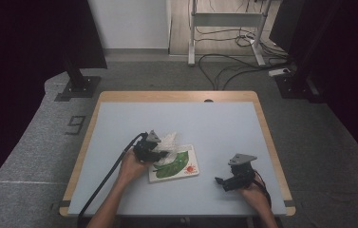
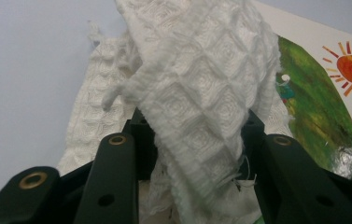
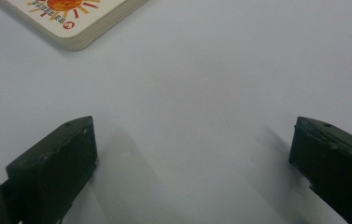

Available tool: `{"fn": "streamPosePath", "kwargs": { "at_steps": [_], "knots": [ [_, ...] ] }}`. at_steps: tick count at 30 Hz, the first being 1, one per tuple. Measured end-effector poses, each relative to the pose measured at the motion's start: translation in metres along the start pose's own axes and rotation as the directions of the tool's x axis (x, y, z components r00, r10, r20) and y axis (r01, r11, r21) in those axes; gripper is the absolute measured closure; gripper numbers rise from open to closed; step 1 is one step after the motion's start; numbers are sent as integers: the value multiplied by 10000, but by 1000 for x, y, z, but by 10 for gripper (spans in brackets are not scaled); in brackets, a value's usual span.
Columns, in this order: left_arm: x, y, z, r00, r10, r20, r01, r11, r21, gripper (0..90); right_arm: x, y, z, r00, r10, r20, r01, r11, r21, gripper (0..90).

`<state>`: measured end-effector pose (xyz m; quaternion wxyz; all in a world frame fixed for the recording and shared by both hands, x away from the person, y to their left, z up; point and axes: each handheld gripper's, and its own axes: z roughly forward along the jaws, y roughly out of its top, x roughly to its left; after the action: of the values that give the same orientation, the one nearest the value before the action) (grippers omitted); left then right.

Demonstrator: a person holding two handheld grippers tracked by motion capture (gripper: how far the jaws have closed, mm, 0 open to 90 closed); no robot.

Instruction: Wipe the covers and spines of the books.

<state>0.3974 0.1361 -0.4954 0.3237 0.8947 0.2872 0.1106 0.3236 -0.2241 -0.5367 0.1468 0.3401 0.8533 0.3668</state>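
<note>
In the high view, the left tongs (image 1: 160, 153) sit a little left of the frame's centre, closed on a white cloth (image 1: 168, 142) that rises above the upper left part of a board book (image 1: 186, 167). The book lies flat on the pale blue surface (image 1: 214, 128), its cover showing a green leaf and a small orange sun. The right tongs (image 1: 220, 182) rest in the lower right of the frame, well apart from the book, with the person's right hand (image 1: 255, 194) behind them.

In the left gripper view, the white cloth (image 2: 197, 107), quilted in a diamond pattern with frayed edges, fills the middle of the frame and is pinched between the two black jaws at the bottom. The book (image 2: 323, 93) lies at right under the cloth, its sun in the upper right corner.

In the right gripper view, the right tongs (image 3: 192, 158) stand wide apart and hold nothing, with the bare surface (image 3: 211, 84) between the jaws. A corner of the book (image 3: 78, 18) shows at the upper left.
</note>
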Motion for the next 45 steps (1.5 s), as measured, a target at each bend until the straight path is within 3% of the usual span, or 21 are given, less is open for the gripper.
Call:
{"fn": "streamPosePath", "kwargs": {
  "at_steps": [16,35,45],
  "knots": [
    [-15,25,23,9985,375,389,-374,9993,-45,617,0,0,0,10000,2,-4,-2,10000,3,3],
    [-29,54,53,9942,482,961,-473,9988,-120,617,0,0,0,10000,-4,-5,4,10000,1,3],
    [-32,57,58,9911,392,1270,-375,9992,-157,619,0,0,0,10000,-19,3,19,10000,-2,4]
  ]
}}
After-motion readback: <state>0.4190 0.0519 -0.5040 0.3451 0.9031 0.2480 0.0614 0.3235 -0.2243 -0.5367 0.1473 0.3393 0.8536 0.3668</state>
